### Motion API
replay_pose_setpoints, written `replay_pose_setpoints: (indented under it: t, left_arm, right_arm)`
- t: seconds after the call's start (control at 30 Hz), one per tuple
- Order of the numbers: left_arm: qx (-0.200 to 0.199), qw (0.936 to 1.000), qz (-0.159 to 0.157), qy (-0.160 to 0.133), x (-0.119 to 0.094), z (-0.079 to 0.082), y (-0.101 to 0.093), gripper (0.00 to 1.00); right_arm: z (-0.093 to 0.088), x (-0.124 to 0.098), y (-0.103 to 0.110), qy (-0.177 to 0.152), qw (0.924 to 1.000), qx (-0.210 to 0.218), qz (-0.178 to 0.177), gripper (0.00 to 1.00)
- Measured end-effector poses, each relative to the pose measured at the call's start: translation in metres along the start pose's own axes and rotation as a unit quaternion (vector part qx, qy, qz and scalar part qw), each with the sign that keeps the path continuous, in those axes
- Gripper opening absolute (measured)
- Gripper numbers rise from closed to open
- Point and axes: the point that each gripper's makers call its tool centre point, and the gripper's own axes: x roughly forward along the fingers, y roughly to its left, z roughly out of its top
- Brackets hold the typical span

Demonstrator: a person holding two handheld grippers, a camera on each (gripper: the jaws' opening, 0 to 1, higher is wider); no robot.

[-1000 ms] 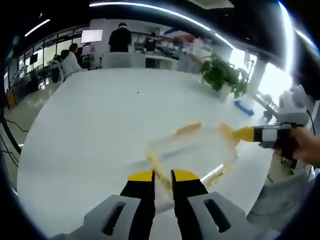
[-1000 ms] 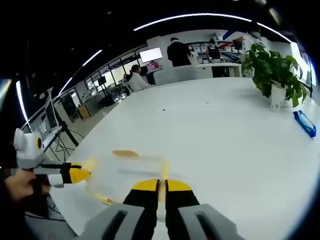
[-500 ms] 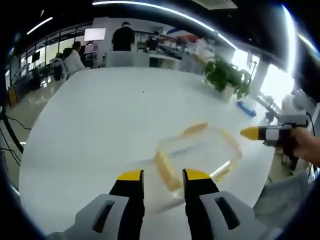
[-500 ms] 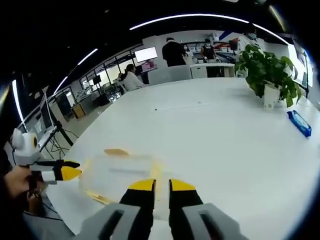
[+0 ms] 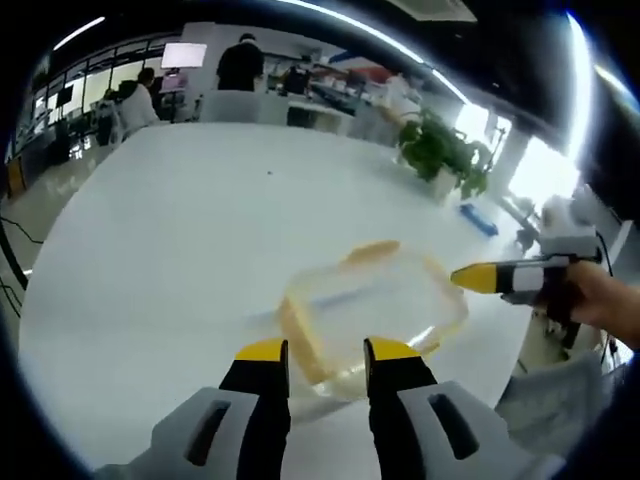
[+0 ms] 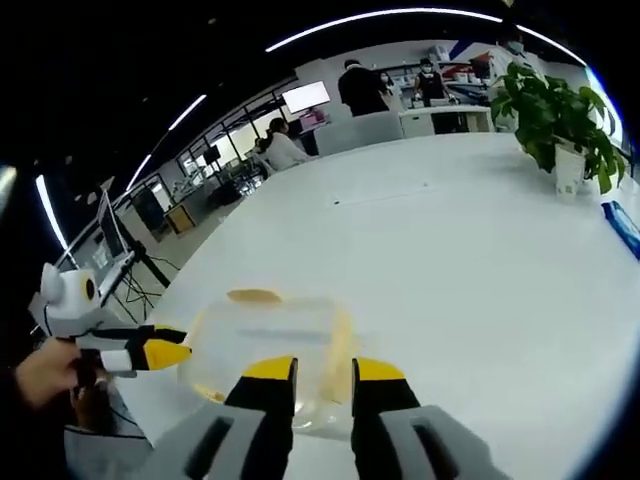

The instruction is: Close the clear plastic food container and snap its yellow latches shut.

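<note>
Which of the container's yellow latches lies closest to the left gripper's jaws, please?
The long yellow latch on the clear container's near edge, just ahead of the left gripper. The other latch sits on the far edge.

No legible text anywhere.

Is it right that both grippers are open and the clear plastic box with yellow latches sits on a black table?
Not quite. Both the left gripper and the right gripper are open, and the clear plastic box with yellow latches sits on a table, but the left gripper view shows that table is white, not black.
</note>
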Motion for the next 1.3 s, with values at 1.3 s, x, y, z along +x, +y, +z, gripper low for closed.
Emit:
replay_pose_setpoints:
  t: [1.3]
  left_arm:
    - [-0.084,0.9962,-0.004,-0.024,0.021,0.006,0.004,0.23]
  right_arm:
    - [-0.010,0.015,0.006,0.076,0.9936,0.069,0.048,0.23]
